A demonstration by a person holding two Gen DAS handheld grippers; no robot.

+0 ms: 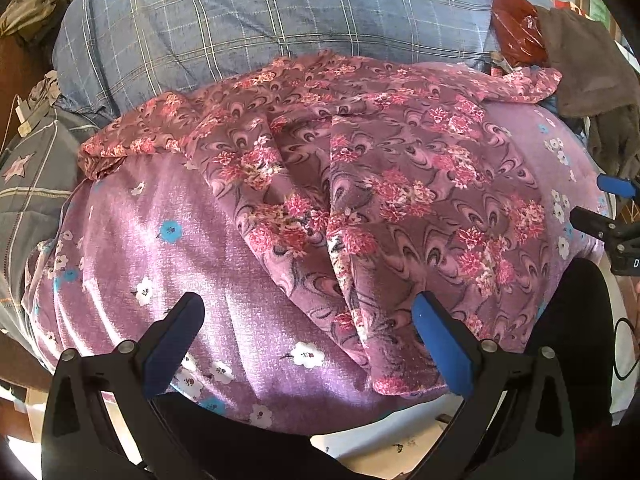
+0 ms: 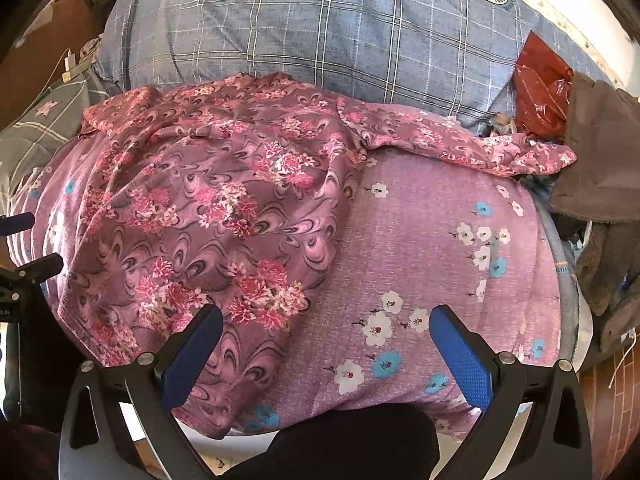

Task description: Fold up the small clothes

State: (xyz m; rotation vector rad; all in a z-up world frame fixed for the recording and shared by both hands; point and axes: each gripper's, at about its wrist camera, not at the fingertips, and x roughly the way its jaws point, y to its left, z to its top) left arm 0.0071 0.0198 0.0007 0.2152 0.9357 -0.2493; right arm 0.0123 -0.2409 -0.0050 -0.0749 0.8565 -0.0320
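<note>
While both grippers, left (image 1: 308, 320) and right (image 2: 326, 330), hover wide and empty at the sheet's (image 2: 432, 232) near edge, the garment (image 1: 360, 168) lies rumpled between them, seemingly long axis crosswise, its near hem closest to the left, the quilt (image 1: 280, 20) beyond.

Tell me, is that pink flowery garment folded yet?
Not yet. The garment lies spread and rumpled across the purple bedsheet, with loose creases, no neat fold. Both grippers, left and right, are open, holding nothing.
</note>
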